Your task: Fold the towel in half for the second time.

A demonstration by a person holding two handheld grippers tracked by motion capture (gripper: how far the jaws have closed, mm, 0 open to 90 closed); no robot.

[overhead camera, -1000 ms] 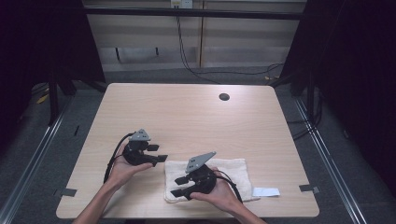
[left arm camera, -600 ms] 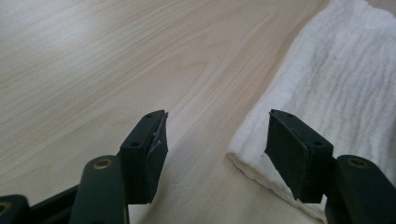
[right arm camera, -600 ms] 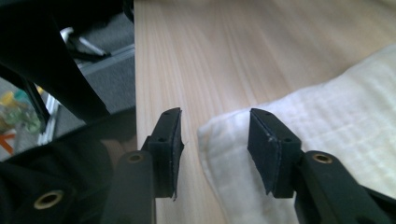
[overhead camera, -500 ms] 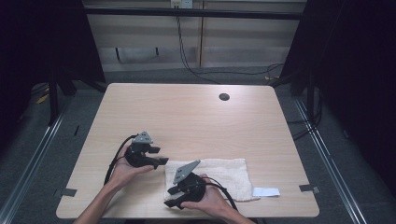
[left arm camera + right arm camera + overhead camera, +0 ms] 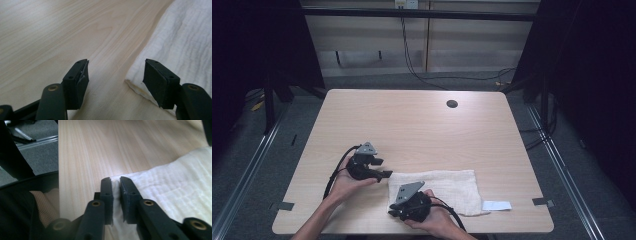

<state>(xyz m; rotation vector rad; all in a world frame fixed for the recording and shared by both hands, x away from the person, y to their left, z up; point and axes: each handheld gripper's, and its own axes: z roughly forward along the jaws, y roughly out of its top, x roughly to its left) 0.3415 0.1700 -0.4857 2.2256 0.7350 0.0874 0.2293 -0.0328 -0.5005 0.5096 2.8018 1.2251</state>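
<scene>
A white cloth (image 5: 447, 186) lies flat near the table's front edge, right of centre. My left gripper (image 5: 387, 174) rests low at the cloth's far-left corner and points right. In the left gripper view it (image 5: 116, 82) is open, with the cloth's corner (image 5: 180, 50) just inside the right jaw and bare wood between the jaws. My right gripper (image 5: 393, 212) sits at the cloth's near-left corner. The right gripper view has it (image 5: 115, 182) shut on a pinched fold of the cloth's edge (image 5: 175, 190).
The wooden table (image 5: 412, 130) has a dark round hole (image 5: 452, 104) at the back. A small white label (image 5: 497, 205) lies right of the cloth. Grey tape marks (image 5: 286, 205) (image 5: 543, 202) sit near the front corners. Dark floor and rails surround the table.
My right gripper has moved left and toward the front edge, from over the cloth to its near-left corner. The left gripper has hardly moved.
</scene>
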